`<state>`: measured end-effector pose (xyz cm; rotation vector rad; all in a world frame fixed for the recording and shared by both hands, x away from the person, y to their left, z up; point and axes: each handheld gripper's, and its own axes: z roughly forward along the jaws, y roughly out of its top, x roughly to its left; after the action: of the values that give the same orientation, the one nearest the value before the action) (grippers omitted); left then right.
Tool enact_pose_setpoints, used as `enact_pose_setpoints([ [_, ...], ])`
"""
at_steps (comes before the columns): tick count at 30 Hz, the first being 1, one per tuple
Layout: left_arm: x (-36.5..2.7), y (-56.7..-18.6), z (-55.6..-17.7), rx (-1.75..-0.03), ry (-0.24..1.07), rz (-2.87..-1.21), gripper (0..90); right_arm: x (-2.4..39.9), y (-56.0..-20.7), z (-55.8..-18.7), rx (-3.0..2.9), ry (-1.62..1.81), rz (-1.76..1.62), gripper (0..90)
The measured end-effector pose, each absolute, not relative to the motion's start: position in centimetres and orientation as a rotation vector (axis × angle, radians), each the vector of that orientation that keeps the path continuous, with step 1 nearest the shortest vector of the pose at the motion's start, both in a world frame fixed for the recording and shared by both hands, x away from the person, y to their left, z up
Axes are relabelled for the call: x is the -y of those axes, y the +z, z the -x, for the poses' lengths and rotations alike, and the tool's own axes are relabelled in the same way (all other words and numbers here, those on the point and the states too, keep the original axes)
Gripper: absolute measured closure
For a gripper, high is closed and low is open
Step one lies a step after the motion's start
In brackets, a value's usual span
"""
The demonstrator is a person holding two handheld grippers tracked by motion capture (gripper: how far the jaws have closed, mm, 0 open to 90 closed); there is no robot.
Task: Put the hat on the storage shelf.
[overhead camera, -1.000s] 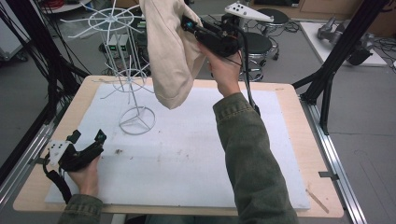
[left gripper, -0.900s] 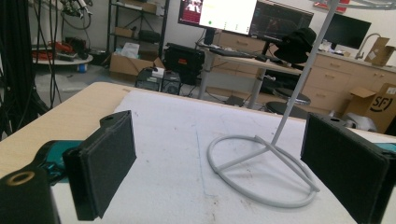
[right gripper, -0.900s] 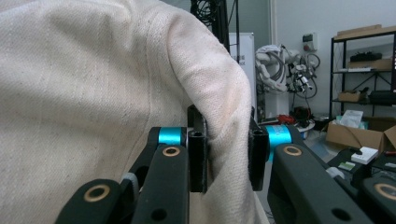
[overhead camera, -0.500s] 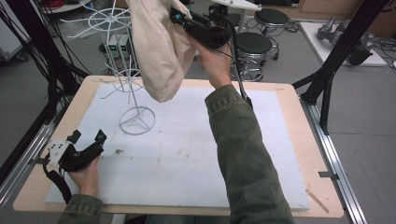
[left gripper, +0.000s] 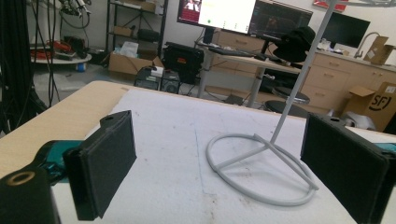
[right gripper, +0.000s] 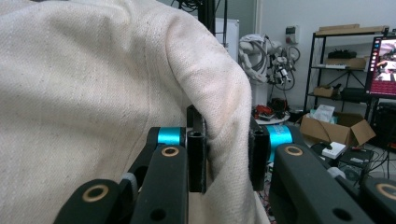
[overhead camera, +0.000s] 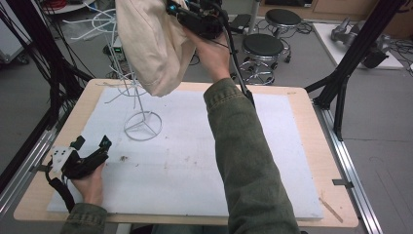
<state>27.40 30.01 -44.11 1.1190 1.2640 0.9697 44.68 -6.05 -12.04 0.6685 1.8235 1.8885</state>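
- White wire stand [overhead camera: 142, 124] at 10 o'clock on the table [overhead camera: 297, 105], its upper arms hidden behind a hanging cream cloth bag [overhead camera: 156, 48].
- Right gripper [overhead camera: 182, 12] raised at 12 o'clock, pinching the bag's fold [right gripper: 226, 154].
- Left gripper [overhead camera: 92, 146] resting at 8 o'clock, jaws apart, holding nothing.

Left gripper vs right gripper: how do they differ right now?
The left gripper rests low on the table with jaws open and nothing between them; the right gripper is raised above the far edge, jaws shut on the cream cloth. The left points at the wire stand; the right holds cloth above it. Both are hand-held, with black jaws.
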Motion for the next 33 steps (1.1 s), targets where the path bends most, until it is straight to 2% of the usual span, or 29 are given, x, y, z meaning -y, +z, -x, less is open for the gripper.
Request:
enact_pose_setpoints([
  [13, -30.0, -44.1, -27.4, -1.264, 0.968, -1.118, 10.4, 3.3, -12.6, -44.5, -1.871, 1.852, -0.614, 74.9],
  [27, -30.1, -44.1, -27.4, -1.267, 0.965, -1.113, 10.4, 2.5, -12.4, -44.4, -1.872, 1.846, -0.627, 72.8],
  [30, -30.2, -44.1, -27.4, -1.269, 0.965, -1.110, 10.4, 2.4, -12.4, -44.3, -1.878, 1.830, -0.613, 69.0],
  [31, -30.2, -44.1, -27.4, -1.268, 0.964, -1.110, 10.4, 2.3, -12.5, -44.3, -1.894, 1.820, -0.605, 63.9],
  [32, -30.2, -44.1, -27.4, -1.268, 0.966, -1.112, 10.4, 2.3, -12.5, -44.3, -1.894, 1.820, -0.605, 63.9],
  [33, -30.1, -44.1, -27.4, -1.267, 0.966, -1.111, 10.4, 2.1, -12.6, -44.3, -1.912, 1.807, -0.595, 59.5],
])
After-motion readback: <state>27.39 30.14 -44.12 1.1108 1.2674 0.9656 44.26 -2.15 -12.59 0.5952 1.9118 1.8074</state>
